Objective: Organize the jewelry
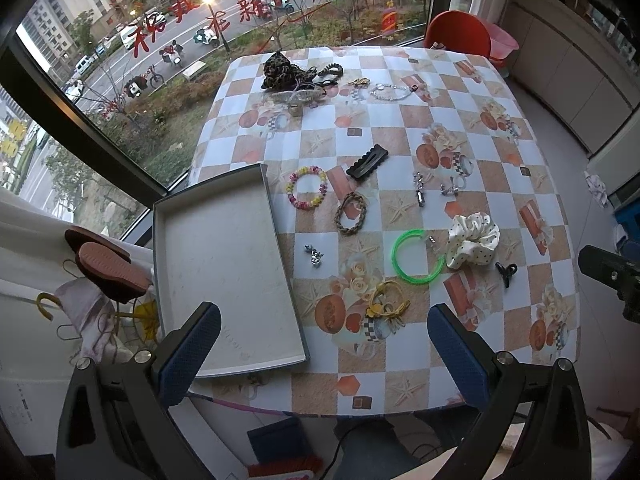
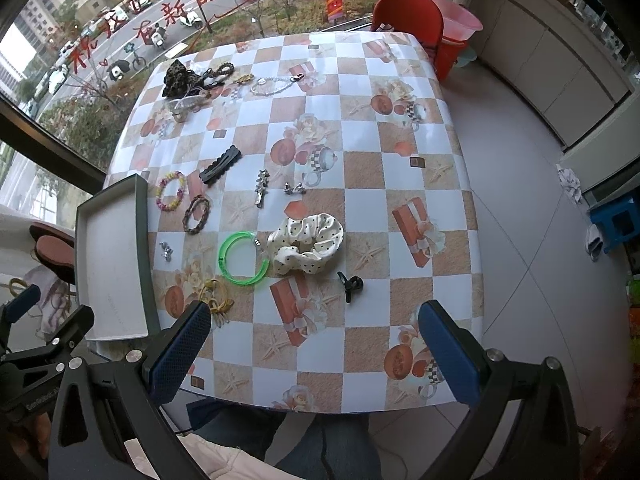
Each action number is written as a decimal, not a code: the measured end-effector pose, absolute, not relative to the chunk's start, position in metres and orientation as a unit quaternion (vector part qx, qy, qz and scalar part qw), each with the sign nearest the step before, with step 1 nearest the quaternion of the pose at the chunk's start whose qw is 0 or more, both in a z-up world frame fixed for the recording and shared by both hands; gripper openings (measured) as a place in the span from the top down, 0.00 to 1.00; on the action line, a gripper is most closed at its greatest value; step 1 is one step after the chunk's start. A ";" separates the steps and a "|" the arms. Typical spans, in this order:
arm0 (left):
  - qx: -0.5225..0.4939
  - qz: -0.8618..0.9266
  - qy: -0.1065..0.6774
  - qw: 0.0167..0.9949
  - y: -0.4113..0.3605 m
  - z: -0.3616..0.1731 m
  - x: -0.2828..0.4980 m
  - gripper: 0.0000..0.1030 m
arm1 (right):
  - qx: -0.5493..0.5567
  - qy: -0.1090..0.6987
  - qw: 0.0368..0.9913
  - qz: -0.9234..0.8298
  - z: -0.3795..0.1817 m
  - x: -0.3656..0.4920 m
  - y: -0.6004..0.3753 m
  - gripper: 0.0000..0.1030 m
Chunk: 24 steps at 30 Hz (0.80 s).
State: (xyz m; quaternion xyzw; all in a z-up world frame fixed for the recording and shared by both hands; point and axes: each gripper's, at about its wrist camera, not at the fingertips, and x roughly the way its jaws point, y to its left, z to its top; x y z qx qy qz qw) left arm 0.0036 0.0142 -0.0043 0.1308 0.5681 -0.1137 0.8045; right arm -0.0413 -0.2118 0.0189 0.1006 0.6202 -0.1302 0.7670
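Jaws on both your claws stand spread wide and pinch nothing. Your left gripper hovers over the near table edge, with the tray under its left finger; the tray is a shallow grey box, bare inside, its long axis running from 6 toward 12 o'clock along the table's left side. Just ahead of the left claw, at about 12 o'clock, lies the yellow hair tie bundle, a tangled loop. Beyond it the green bangle is an open translucent ring, its gap facing 1 o'clock, touching the white polka-dot scrunchie.

Your right gripper hangs over the near checkered tablecloth. The small black claw clip sits at its 12 o'clock, near. The scrunchie lies past that.

Farther off, the black scalloped hair clip points its long axis toward 2 o'clock, beside the pastel bead bracelet and the brown braided band. At the far edge rests the leopard scrunchie among dark ties, with a clear bead chain just right.
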 end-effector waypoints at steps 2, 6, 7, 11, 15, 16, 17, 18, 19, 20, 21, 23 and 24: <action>0.132 -0.113 0.568 0.805 0.015 -0.005 0.003 0.00 | 0.099 0.621 0.767 -0.130 0.018 -0.041 -0.211 0.00; 0.135 -0.117 0.569 0.803 0.015 -0.008 0.003 0.00 | 0.101 0.622 0.765 -0.132 0.018 -0.042 -0.211 0.00; 0.136 -0.118 0.569 0.803 0.016 -0.009 0.003 0.00 | 0.101 0.622 0.765 -0.133 0.018 -0.042 -0.212 0.00; 0.142 -0.120 0.568 0.802 0.011 -0.009 0.004 0.00 | 0.103 0.621 0.765 -0.135 0.020 -0.042 -0.215 0.00; 0.143 -0.119 0.569 0.801 0.008 -0.008 0.005 0.00 | 0.102 0.621 0.765 -0.136 0.021 -0.041 -0.217 0.00; 0.143 -0.119 0.569 0.801 0.009 -0.008 0.005 0.00 | 0.102 0.621 0.765 -0.136 0.021 -0.041 -0.217 0.00; 0.143 -0.118 0.569 0.801 0.009 -0.008 0.005 0.00 | 0.102 0.621 0.765 -0.136 0.021 -0.041 -0.217 0.00; 0.143 -0.118 0.569 0.801 0.008 -0.008 0.005 0.00 | 0.102 0.621 0.765 -0.136 0.021 -0.041 -0.217 0.00; 0.143 -0.118 0.569 0.801 0.008 -0.008 0.005 0.00 | 0.103 0.621 0.765 -0.136 0.022 -0.040 -0.217 0.00; 0.143 -0.118 0.569 0.801 0.008 -0.008 0.005 0.00 | 0.103 0.622 0.765 -0.136 0.022 -0.041 -0.217 0.00; 0.143 -0.118 0.569 0.801 0.008 -0.008 0.005 0.00 | 0.103 0.621 0.765 -0.136 0.022 -0.041 -0.216 0.00; 0.143 -0.118 0.569 0.801 0.008 -0.008 0.005 0.00 | 0.103 0.621 0.765 -0.136 0.022 -0.041 -0.217 0.00; 0.144 -0.119 0.569 0.801 0.008 -0.008 0.005 0.00 | 0.102 0.621 0.765 -0.136 0.022 -0.040 -0.216 0.00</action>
